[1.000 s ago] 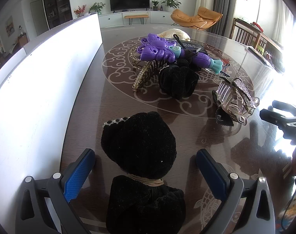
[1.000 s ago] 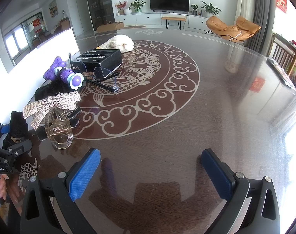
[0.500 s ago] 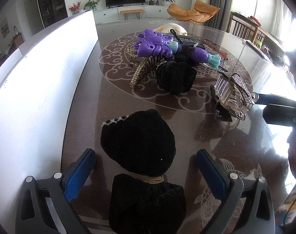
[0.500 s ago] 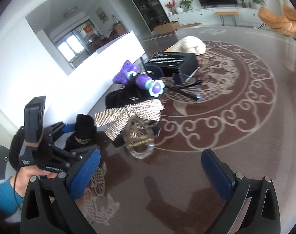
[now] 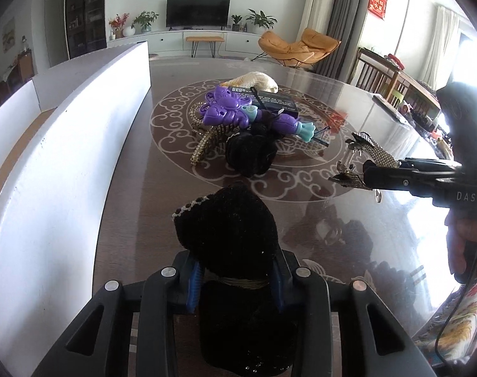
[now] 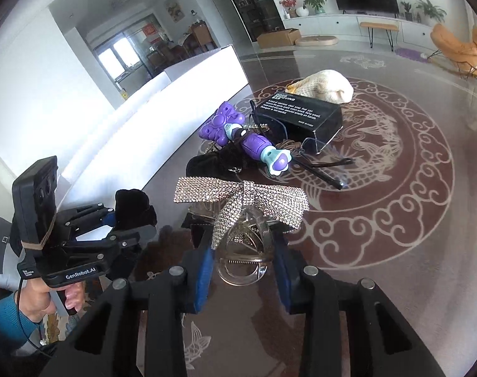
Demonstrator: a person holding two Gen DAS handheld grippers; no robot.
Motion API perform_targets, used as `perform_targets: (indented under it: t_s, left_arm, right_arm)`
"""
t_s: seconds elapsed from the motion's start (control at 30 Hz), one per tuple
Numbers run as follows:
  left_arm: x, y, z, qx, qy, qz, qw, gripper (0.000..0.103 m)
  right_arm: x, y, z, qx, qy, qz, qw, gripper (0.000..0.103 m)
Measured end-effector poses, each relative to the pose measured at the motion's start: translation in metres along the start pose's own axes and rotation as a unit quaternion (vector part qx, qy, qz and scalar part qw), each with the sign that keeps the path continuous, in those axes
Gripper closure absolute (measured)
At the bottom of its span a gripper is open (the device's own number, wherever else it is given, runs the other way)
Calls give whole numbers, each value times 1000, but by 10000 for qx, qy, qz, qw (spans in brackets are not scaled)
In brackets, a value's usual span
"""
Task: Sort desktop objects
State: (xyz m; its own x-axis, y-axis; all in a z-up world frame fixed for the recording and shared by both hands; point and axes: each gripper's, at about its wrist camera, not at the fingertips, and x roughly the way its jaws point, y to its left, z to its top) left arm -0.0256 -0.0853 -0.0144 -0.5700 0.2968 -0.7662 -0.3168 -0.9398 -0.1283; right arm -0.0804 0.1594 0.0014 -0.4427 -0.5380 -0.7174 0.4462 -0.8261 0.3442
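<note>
At the far left, a long white board (image 5: 59, 163) stands on edge along the surface (image 5: 138, 194), to the left of the left tongs (image 5: 235, 282). In the right wrist view the body of these tongs carries the words "GenRobot.AI", and a hand (image 6: 46, 298) with a blue sleeve holds the grip. The left tongs are closing, and their blue pads already press from both sides on the narrow middle of a black velvet bow (image 5: 229, 235). One lobe of the bow, with a small line of stones on its edge, stands out ahead of the tongs.

Further ahead of the left tongs lies a heap: a gold rhinestone clip (image 5: 203, 144), a black scrunchie (image 5: 251, 154), a purple butterfly toy (image 5: 238, 114), a black box (image 6: 304, 116) with small white print and a cream knitted pouch (image 6: 326, 89). On the box I can read only "Made in China"; the other lines are too small.

To the right, the right tongs (image 6: 243, 264) are also closing, with their pads against a clear claw clip (image 6: 241, 251) that has a silver rhinestone bow on top. In the left wrist view the letters "DAS" show on the side of the right tongs.
</note>
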Motion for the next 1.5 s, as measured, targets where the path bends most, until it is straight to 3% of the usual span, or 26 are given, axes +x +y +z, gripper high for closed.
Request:
perform_targets:
  t_s: [0.17,0.3,0.4,0.5,0.7,0.83,1.07,1.13,1.17,1.2,1.23,1.27,1.4,1.5]
  left_arm:
    - [-36,-2,15,-156,-356,-322,9987,68]
    - [-80,11,39,-257,-756,-429,9959,68]
    - [-112,35,55,-367,-975,-304,9941,68]
    - [-138,74,64,-503,-1073,59,9929,68]
    - [-149,177,62,-1023,-673,789,9893,68]
    - [-133,234,34,-1415,-197,1161,9829,68]
    - [-103,276,5,-1755,219,1410,9741,68]
    - [-97,279,5,-1766,314,1401,9738,66]
    - [-92,280,6,-1765,397,1397,9735,59]
    - [-89,280,8,-1763,470,1435,9727,46]
    - [-87,276,10,-1761,496,1518,9713,39]
    - [-89,274,11,-1762,442,1612,9701,30]
    - [-103,260,20,-1751,103,1689,9699,27]
    - [-117,234,28,-1647,-253,1545,9738,26]
  right_arm:
    - [-41,5,-5,-77,-276,-181,9994,67]
    - [-62,24,15,-179,-550,-42,9983,67]
    - [-68,52,37,-342,-725,201,9966,67]
    - [-60,91,66,-559,-861,498,9935,67]
    - [-23,183,112,-1040,-919,1101,9842,67]
    - [26,234,129,-1347,-619,1144,9823,67]
    - [120,284,133,-1617,265,981,9816,67]
    - [139,291,129,-1742,416,809,9805,67]
    - [148,292,128,-1766,535,754,9799,67]
    - [155,295,125,-1785,659,713,9791,65]
    - [161,295,123,-1804,762,619,9787,61]
    - [163,294,122,-1801,773,518,9792,51]
    - [136,275,121,-1631,341,623,9840,22]
    - [100,252,115,-1576,-250,414,9863,12]
